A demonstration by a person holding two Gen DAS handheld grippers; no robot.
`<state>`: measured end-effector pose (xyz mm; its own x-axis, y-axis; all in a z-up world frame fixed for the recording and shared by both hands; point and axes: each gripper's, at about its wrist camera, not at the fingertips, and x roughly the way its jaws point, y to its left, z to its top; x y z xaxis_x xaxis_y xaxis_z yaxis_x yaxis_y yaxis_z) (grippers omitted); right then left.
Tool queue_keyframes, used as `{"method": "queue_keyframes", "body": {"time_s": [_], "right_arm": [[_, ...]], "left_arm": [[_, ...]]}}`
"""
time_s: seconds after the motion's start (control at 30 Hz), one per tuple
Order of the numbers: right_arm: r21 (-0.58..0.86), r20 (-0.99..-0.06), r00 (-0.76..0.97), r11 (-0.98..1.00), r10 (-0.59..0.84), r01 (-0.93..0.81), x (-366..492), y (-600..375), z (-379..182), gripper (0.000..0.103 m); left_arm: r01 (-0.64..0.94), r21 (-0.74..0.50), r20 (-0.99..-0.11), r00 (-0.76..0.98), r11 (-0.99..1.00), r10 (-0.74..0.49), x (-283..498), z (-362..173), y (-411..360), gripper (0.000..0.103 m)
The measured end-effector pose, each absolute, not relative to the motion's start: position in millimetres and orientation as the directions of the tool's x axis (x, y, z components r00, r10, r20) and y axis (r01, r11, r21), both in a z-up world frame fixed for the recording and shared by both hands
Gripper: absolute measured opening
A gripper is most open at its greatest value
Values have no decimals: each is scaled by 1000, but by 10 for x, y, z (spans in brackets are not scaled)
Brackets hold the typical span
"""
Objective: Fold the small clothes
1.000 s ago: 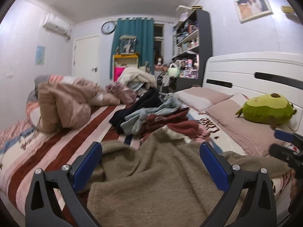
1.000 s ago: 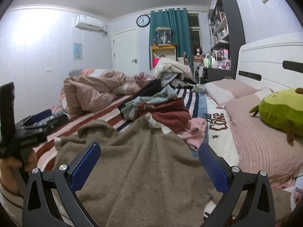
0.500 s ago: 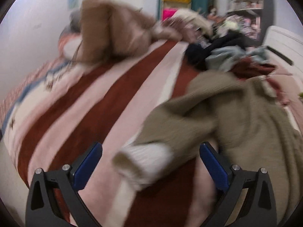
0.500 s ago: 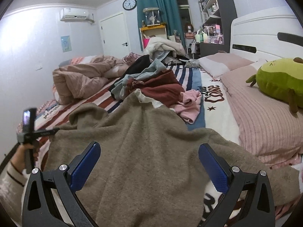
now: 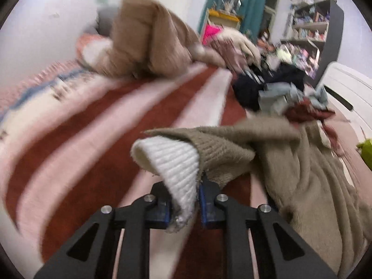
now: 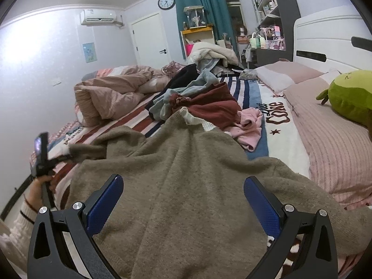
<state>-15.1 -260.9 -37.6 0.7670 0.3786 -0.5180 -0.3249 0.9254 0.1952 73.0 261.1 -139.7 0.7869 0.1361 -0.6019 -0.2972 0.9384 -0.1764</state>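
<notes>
A taupe knit sweater [image 6: 186, 174] with white ribbed cuffs and collar lies spread on the striped bed. In the left wrist view my left gripper [image 5: 184, 205] is shut on the sweater's white sleeve cuff [image 5: 173, 162], with the sleeve [image 5: 232, 144] trailing right to the body. In the right wrist view my right gripper [image 6: 183, 200] is open and empty, hovering over the sweater's lower body. The left gripper [image 6: 43, 160] shows there at the far left, at the sleeve end.
A pile of unfolded clothes [image 6: 200, 97] lies beyond the sweater's collar, with a pink garment [image 6: 250, 127] beside it. A bunched pink duvet [image 6: 109, 95] is at the left. Pillows [image 6: 330, 139] and a green plush [image 6: 351, 95] are at the right by the headboard.
My left gripper swung left to the sleeve end and closed on the white cuff. My right gripper stayed open and dropped closer over the sweater body.
</notes>
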Motion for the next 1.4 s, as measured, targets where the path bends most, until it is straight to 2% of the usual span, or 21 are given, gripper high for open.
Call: {"method": "queue_keyframes", "body": {"time_s": [0.2, 0.37, 0.57, 0.73, 0.83, 0.97, 1.03, 1.17, 1.3, 1.4], "right_arm": [[207, -537, 748, 920, 391, -333, -99, -2540, -424, 103], [207, -539, 743, 918, 396, -339, -104, -2498, -419, 103], [207, -531, 750, 919, 394, -336, -122, -2490, -399, 103], [208, -527, 762, 926, 377, -314, -129, -2541, -383, 103], [227, -529, 763, 929, 371, -293, -117, -2633, -389, 103], [240, -511, 786, 936, 347, -257, -153, -2761, -358, 103], [231, -504, 802, 944, 322, -234, -185, -2821, -338, 103], [228, -491, 826, 956, 277, -185, -235, -2978, -304, 103], [238, -487, 838, 960, 247, -144, -257, -3133, -300, 103], [245, -493, 837, 961, 236, -127, -254, -3209, -312, 103]], "left_arm": [[-459, -59, -440, 809, 887, 389, 354, -790, 2903, 14], [-490, -23, -349, 821, 871, 453, 232, -352, 3020, 13], [-346, -49, -270, 907, 937, 322, 244, 135, 2706, 13], [-140, -60, -184, 975, 988, 127, 189, 498, 2016, 13], [-5, -37, -167, 986, 999, -1, 215, 573, 1514, 13], [215, -66, -222, 949, 974, -225, 377, 434, 831, 13], [323, -106, -277, 899, 940, -340, 484, 250, 463, 13], [462, -166, -412, 770, 871, -487, 686, -217, -170, 13], [515, -198, -555, 643, 834, -528, 798, -773, -607, 14], [526, -233, -614, 572, 818, -543, 773, -1060, -748, 16]]}}
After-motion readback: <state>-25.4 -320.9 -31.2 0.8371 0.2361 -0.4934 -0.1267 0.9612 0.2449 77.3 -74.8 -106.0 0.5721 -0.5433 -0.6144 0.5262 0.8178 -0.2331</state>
